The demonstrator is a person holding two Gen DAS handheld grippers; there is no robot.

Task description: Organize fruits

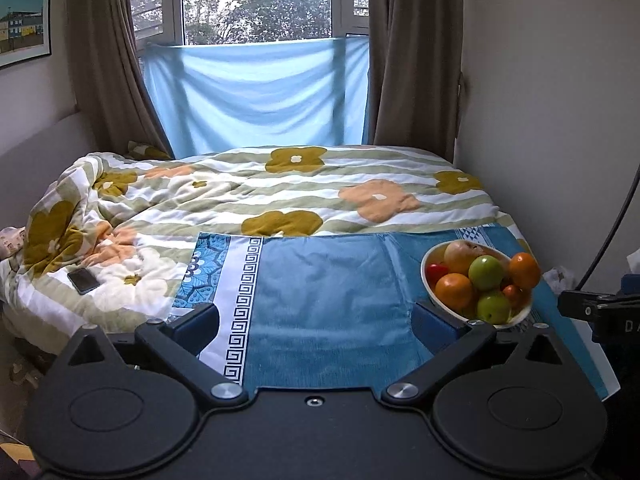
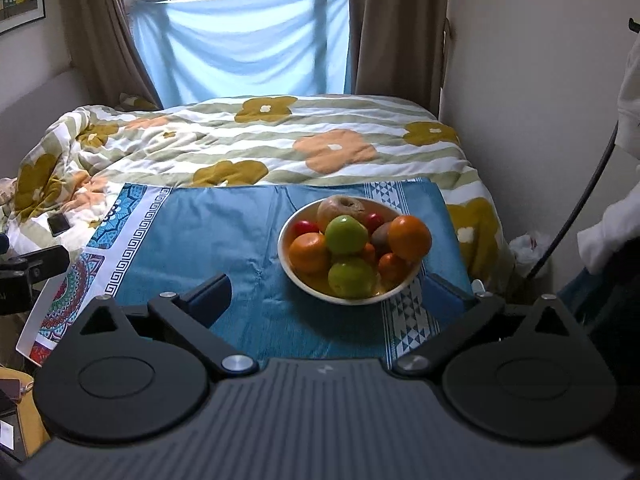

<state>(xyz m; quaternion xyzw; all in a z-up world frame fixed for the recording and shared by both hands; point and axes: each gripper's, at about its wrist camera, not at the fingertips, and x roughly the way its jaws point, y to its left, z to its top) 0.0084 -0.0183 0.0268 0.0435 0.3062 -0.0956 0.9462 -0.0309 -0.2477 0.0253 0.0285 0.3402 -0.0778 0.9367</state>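
The fruits are all heaped in one white bowl (image 2: 304, 280), which stands on the blue cloth (image 2: 224, 232) spread over the near end of the bed, toward its right side; piling them this way keeps round things from rolling off the soft bedding, and whether the heap is a sorted result or a mixed lot waiting to be laid out cannot be settled from this alone. Counted in the right wrist view: two green apples, one high (image 2: 346, 234) and one low at the front (image 2: 351, 278); two large oranges, one left (image 2: 309, 252) and one right (image 2: 409, 237); at least two smaller orange fruits (image 2: 391, 267) wedged low between them; two small red fruits, one at the left rim (image 2: 305, 227) and one behind (image 2: 374, 222); one pale brownish apple-like fruit at the back (image 2: 340, 208); and one dull brown fruit (image 2: 382, 236), perhaps a kiwi, half hidden. The right gripper (image 2: 324, 296) hovers just short of the bowl with its jaws spread wide and nothing between them, lined up as if to reach in. The left gripper (image 1: 316, 320) is likewise released and empty over bare cloth, the bowl off to its right. One phone (image 1: 83, 281) lies on the flowered quilt (image 1: 320, 192)
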